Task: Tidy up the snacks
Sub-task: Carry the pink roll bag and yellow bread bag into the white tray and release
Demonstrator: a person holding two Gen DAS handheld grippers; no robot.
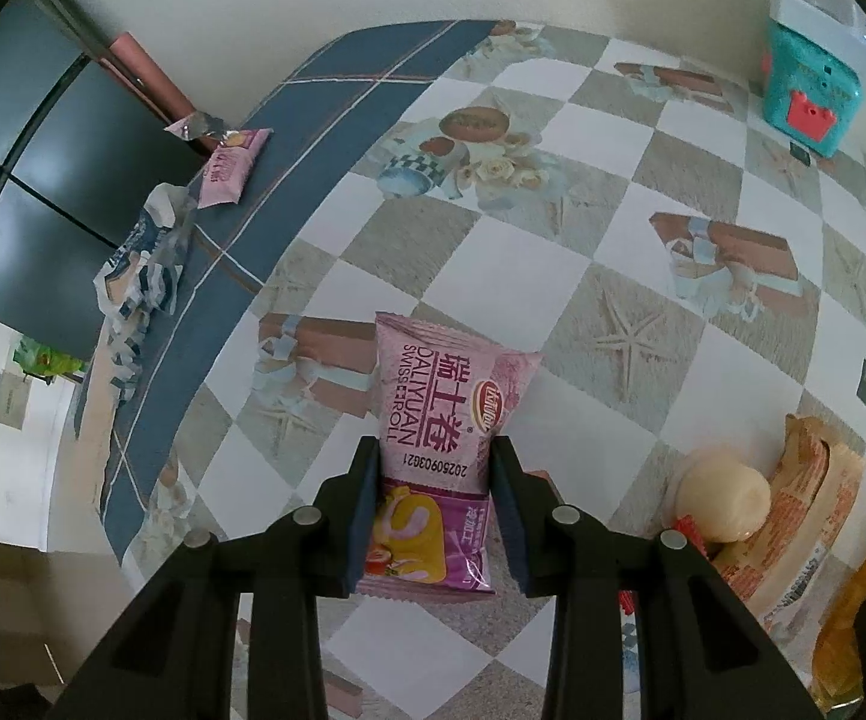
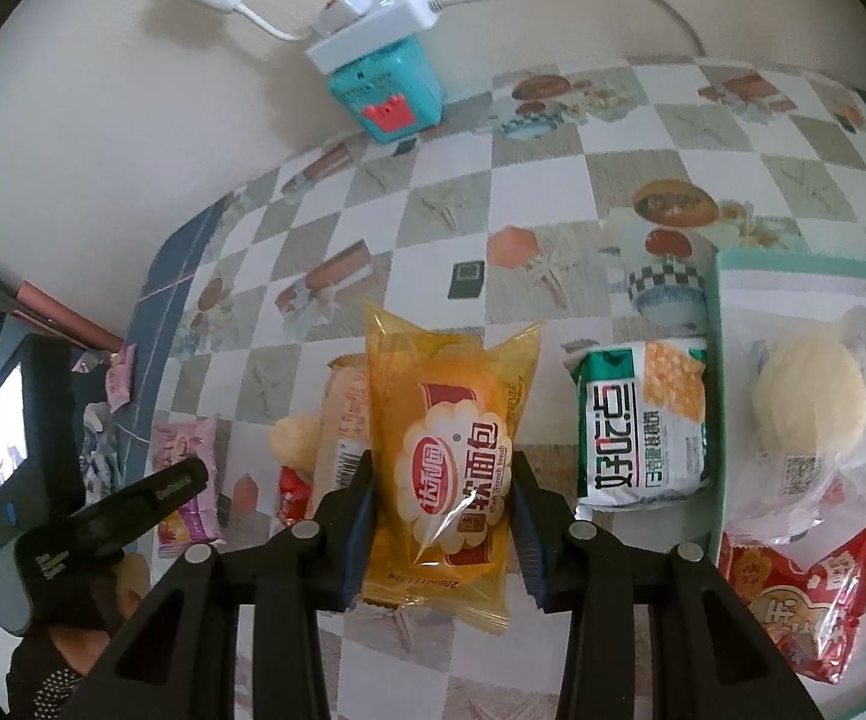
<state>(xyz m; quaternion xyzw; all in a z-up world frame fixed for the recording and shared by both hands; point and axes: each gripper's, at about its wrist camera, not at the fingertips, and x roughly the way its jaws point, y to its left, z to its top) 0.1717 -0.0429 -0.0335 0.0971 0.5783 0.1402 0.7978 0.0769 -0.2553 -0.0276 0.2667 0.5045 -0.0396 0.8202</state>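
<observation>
Left wrist view: left gripper (image 1: 436, 504) pinches purple roll packet (image 1: 442, 420) mid-body, above tabletop (image 1: 553, 276). Right gripper (image 2: 442, 519) clamps yellow bread packet (image 2: 448, 456) across middle, near tray (image 2: 718, 360). Both look light, soft, slippery; squeeze gently, avoid crushing.

- My landmark is the teal box (image 2: 386, 97) against the plain cream wall (image 2: 72, 120).
- A white power strip (image 2: 372, 30) rests on top of it.
- Before it I see a checkered tablecloth (image 1: 553, 276).
- Far left of it stands a dark cabinet (image 1: 30, 180).
</observation>
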